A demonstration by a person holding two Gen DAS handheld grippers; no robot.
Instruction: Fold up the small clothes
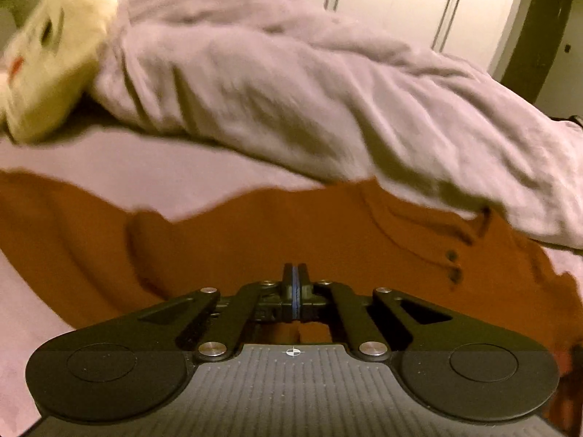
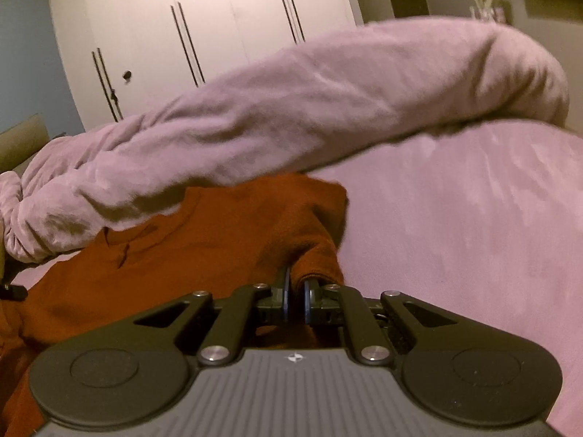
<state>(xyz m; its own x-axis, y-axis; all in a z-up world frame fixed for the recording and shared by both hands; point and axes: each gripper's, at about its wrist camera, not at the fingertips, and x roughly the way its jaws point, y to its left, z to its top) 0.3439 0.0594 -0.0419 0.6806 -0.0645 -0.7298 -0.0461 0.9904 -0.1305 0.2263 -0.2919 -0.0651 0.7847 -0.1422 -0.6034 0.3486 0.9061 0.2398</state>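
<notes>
The rust-orange knit garment lies on the lilac-sheeted bed. A rumpled lilac blanket lies behind it, overlapping its edge at 1 o'clock. A cream plush toy rests at 10 o'clock, touching the blanket. White wardrobe doors stand behind at 12 o'clock.

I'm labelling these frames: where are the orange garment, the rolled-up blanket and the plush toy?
orange garment [image 1: 237,240]: left wrist view, mid-body fabric.
rolled-up blanket [image 2: 328,109]: right wrist view, middle of roll.
plush toy [image 1: 62,47]: left wrist view, face.

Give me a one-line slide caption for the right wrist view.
Right gripper pinching a fold of the orange garment on a pink bed, rolled blanket behind.
</notes>
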